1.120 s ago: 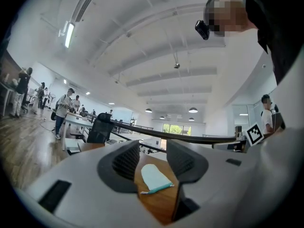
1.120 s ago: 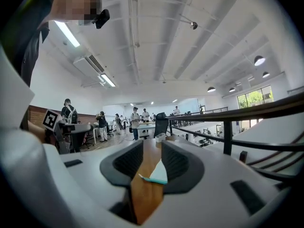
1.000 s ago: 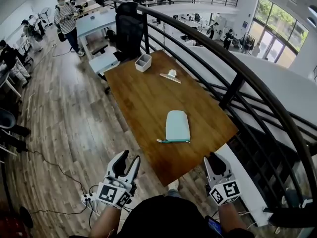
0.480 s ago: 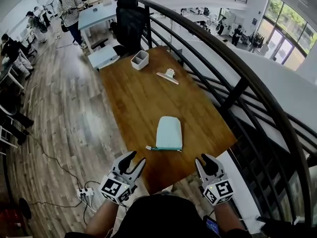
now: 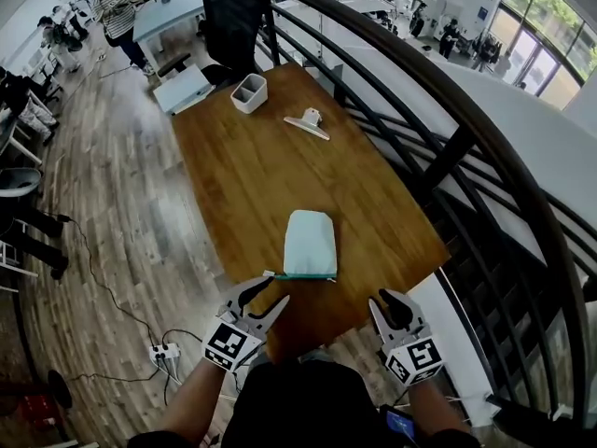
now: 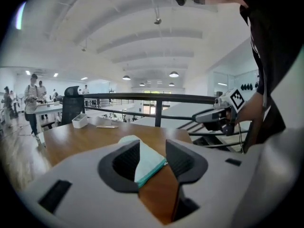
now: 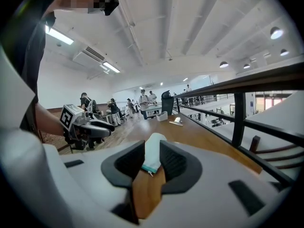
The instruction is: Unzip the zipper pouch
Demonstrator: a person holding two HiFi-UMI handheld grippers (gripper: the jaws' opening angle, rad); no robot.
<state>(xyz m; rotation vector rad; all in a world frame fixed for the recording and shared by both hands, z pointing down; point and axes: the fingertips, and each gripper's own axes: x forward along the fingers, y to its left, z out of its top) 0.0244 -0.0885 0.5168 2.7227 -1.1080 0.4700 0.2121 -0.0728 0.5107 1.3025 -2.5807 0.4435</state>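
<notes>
Zipper pouch (image 5: 310,244) shut on bench (image 5: 233,166); approach step. Left hand-held gripper (image 5: 277,289) spread, right hand-held gripper (image 5: 392,302) closing on nothing. Next: pinch zipper pull (image 5: 269,273).

Wooden table (image 5: 242,175) with mint pouch (image 5: 309,244), white bin (image 5: 249,92), small white stand (image 5: 307,122)

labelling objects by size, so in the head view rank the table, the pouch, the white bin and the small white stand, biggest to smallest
1. table
2. zipper pouch
3. white bin and small white stand: look about alike; both sit farther from the camera, so I leave them unranked
</notes>
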